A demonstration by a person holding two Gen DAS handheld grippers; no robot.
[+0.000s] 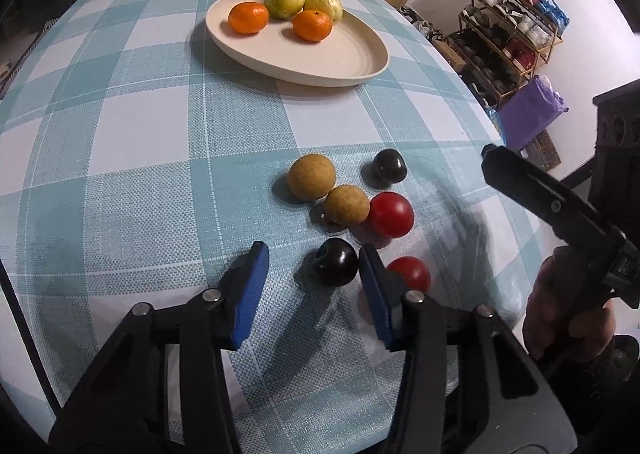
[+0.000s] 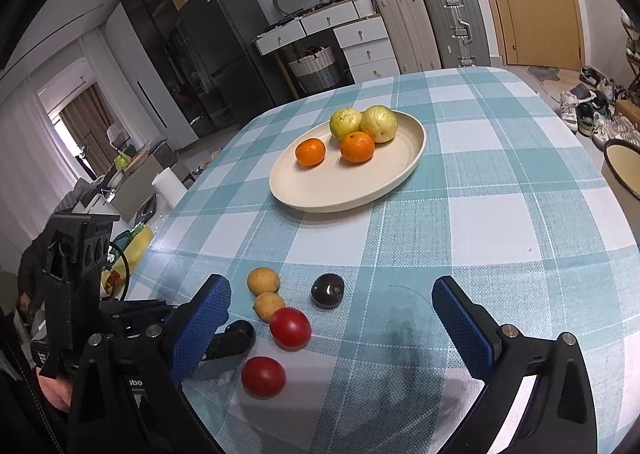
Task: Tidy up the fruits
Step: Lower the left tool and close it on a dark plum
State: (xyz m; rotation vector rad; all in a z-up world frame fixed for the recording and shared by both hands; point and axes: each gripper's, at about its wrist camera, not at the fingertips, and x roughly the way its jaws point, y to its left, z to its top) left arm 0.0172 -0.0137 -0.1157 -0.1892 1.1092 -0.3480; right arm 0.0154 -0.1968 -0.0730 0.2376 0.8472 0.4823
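Note:
A cream oval plate (image 1: 352,58) (image 2: 320,190) at the far side holds two oranges (image 1: 248,17) (image 1: 312,25) and two green guavas (image 1: 283,0) (image 1: 325,4). Loose on the checked cloth lie two tan fruits (image 1: 311,176) (image 1: 346,204), two red fruits (image 1: 390,214) (image 1: 412,273) and two dark plums (image 1: 390,167) (image 1: 337,261). My left gripper (image 1: 314,260) is open, low over the table, with the near plum between its blue pads and against the right one. My right gripper (image 2: 330,296) is open and empty, above the cloth right of the loose fruits.
The table's right edge drops off beside a shoe rack (image 1: 508,38) and a purple bag (image 1: 532,106). The right tool (image 1: 560,214) reaches in from the right in the left wrist view. A round dish (image 2: 624,166) sits beyond the right table edge.

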